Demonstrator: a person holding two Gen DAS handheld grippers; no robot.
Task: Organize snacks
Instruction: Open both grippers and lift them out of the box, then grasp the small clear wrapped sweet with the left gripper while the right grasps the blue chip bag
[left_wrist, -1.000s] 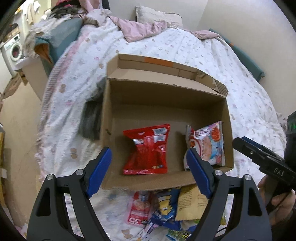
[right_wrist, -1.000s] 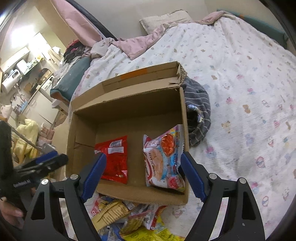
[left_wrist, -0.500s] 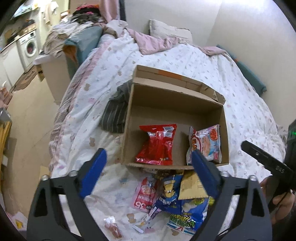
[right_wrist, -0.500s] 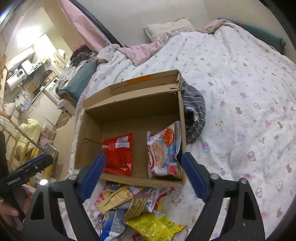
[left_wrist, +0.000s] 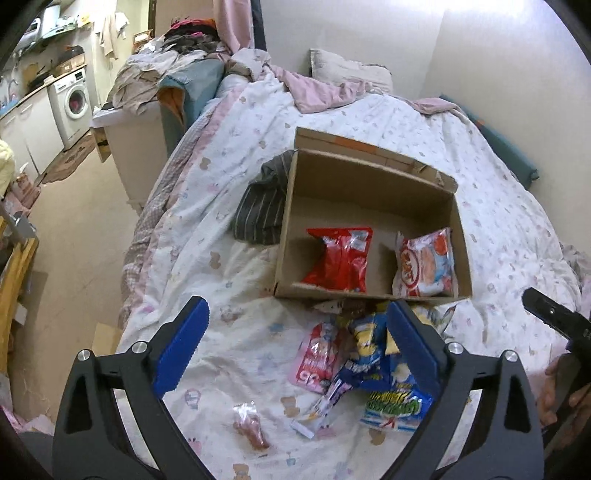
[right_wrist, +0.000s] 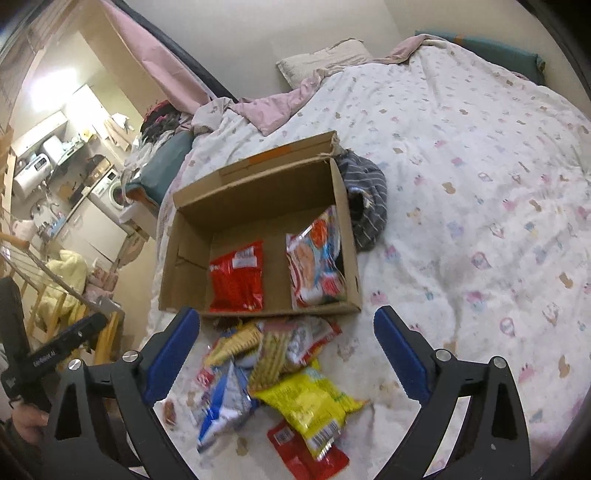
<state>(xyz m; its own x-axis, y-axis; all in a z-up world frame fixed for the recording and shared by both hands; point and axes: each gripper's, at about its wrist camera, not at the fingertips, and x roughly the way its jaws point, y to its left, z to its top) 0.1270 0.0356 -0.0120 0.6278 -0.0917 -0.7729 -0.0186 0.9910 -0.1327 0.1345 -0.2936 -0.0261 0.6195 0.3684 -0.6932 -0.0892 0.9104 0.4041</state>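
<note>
1. While the cardboard box (left_wrist: 373, 221) sits on the bed (right_wrist: 480, 166) beyond both sets of fingers, holding a red packet (left_wrist: 341, 258) and a pink-and-blue packet (left_wrist: 424, 264), we should pick from the loose snack pile (right_wrist: 273, 373) just before it.
2. Our left gripper (left_wrist: 295, 345) is released and empty; we should lower it over the blue packet (left_wrist: 373, 362) by its right finger.
3. Our right gripper (right_wrist: 286, 350) is opening with nothing gripped; the yellow packet (right_wrist: 310, 402) lies between its fingers.

A lived-in home bedroom: a quilted bed (left_wrist: 369, 122), pillow (left_wrist: 347, 72), washing machine (left_wrist: 74, 101) beyond.
</note>
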